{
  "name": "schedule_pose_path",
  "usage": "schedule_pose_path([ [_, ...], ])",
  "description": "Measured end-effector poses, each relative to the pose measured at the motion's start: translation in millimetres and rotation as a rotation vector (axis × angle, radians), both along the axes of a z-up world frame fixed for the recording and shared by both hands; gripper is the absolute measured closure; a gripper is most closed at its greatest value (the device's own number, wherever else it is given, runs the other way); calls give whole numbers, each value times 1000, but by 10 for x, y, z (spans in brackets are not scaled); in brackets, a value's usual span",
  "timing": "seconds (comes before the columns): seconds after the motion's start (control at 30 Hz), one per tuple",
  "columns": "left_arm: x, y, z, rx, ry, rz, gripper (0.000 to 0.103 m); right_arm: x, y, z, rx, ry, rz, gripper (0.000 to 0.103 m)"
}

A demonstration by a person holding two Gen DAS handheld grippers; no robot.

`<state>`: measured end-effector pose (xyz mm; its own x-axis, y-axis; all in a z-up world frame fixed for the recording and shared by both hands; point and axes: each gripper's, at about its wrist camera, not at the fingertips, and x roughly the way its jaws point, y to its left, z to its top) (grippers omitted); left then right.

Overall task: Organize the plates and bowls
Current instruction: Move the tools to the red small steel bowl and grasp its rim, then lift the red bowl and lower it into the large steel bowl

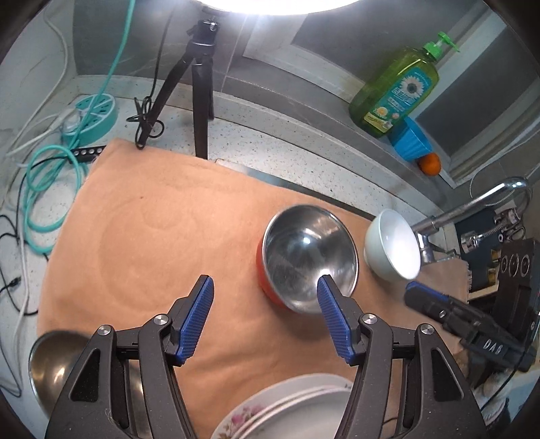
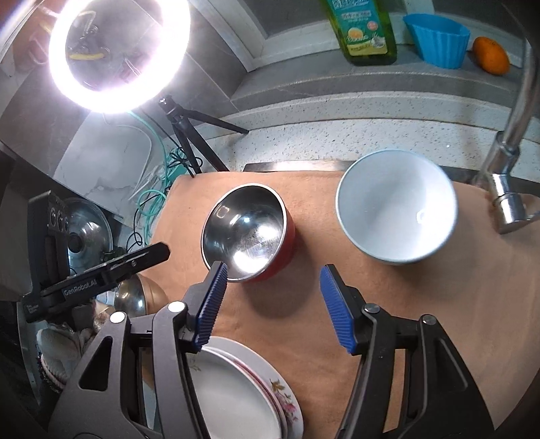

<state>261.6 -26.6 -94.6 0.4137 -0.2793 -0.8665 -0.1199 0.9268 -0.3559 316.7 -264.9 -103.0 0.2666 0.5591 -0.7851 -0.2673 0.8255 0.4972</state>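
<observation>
Sitting upright on the orange towel are a shiny steel bowl with red outside and a white bowl; the left gripper and the right gripper are both hanging wide open, holding nothing.

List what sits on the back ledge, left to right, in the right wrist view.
Green dish soap bottle → blue fluted cup → orange fruit.

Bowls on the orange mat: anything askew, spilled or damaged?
Nothing is spilled or visibly damaged. The red steel-lined bowl and the white bowl look empty and stand apart on the orange mat. Both seem to tip a little, though the fisheye may cause that. The plate stack lies slightly fanned.
</observation>
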Motion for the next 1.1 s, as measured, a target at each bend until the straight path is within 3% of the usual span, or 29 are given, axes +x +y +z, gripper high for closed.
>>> schedule_pose_path([
  [0.07, 96, 16, -42, -6, 14, 10, 42, 53, 66, -72, -9, 17, -3, 57],
  [0.27, 250, -4, -131, 26, 41, 6, 54, 203, 197, -245, 0, 72, -13, 65],
  [0.33, 293, 4, -174, 20, 55, 9, 65, 239, 208, -303, 6, 92, -26, 67],
  [0.53, 357, 5, -245, 8, 71, -3, 78, 293, 280, -422, -2, 119, -18, 79],
  [0.67, 383, 10, -297, 1, 82, -9, 80, 324, 323, -462, -16, 123, -11, 82],
  [0.83, 403, -23, -332, 2, 90, -28, 92, 381, 388, -527, -31, 140, -6, 91],
  [1.1, 391, -92, -312, 9, 87, -50, 95, 399, 442, -506, -54, 131, 1, 92],
])
